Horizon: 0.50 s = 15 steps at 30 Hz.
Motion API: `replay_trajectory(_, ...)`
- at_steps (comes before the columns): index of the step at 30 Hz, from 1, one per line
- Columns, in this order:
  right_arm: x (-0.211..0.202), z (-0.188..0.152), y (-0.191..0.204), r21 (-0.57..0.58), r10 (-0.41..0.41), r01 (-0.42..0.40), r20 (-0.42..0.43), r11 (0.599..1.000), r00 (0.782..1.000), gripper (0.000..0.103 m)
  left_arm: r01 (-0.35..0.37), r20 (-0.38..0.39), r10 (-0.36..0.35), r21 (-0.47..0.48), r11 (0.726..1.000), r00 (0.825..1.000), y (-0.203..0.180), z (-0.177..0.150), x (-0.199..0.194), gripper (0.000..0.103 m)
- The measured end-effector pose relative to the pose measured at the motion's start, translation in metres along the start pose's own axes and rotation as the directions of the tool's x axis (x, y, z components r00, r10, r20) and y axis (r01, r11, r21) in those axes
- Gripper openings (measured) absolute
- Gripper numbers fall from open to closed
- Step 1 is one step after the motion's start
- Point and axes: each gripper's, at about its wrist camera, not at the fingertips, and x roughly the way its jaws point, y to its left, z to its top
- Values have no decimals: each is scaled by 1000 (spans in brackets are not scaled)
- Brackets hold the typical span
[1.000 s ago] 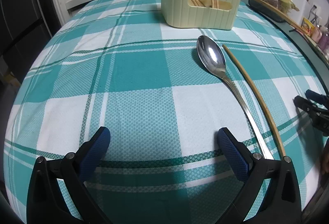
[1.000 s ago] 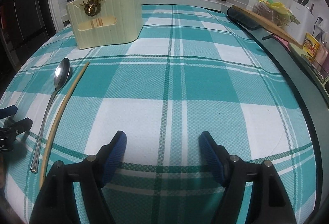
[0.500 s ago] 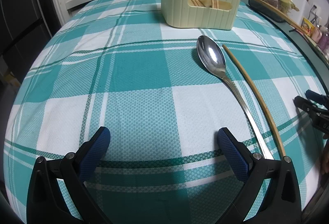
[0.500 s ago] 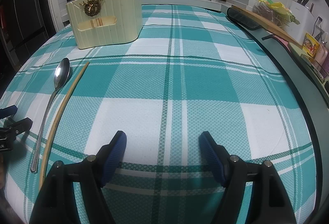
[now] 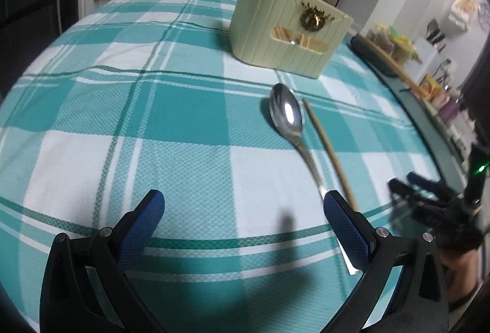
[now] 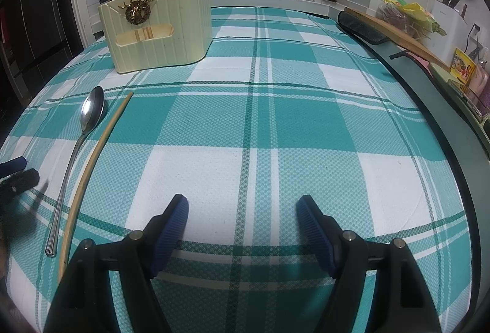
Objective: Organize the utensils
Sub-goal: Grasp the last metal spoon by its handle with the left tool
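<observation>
Lying flat on the checked tablecloth (image 6: 275,118), the metal spoon (image 5: 289,121) and the single wooden chopstick (image 5: 329,149) are side by side, just apart, with the spoon bowl toward the cream utensil holder (image 5: 284,33). The holder stands farther back on the cloth and already has chopsticks in it.

The spoon looks stiff, smooth and shiny, so I judge it is slippery and somewhat heavy at the bowl end. Its handle is thin and lies close to the cloth, so a grip across the handle near the neck seems the safest place. The chopstick looks light and stiff, and round enough to roll away; a hold near its middle would keep it balanced. Neither thing appears fragile.

The left gripper (image 5: 243,219) has its fingers wide apart and holds nothing; its right finger is just beside the spoon handle, which passes behind it. The right gripper (image 6: 242,219) is also spread wide and empty, above bare cloth, with the spoon and chopstick off to its left.
</observation>
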Motion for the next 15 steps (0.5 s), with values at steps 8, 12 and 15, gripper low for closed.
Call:
replay_trajectory(8, 0, 0, 0, 1, 0, 0, 0, 1000, 1000, 76, -141, -29, 147, 148, 979, 989, -56, 12, 34, 91)
replay_trajectory(12, 0, 0, 0, 3, 2, -2, 2, 1000, 1000, 76, -177, -7, 182, 204, 963, 983, -65, 6, 40, 64)
replay_trajectory(15, -1, 0, 0, 4, 3, -3, 2, 1000, 1000, 76, -169, -8, 176, 236, 957, 984, -67, 2, 39, 9)
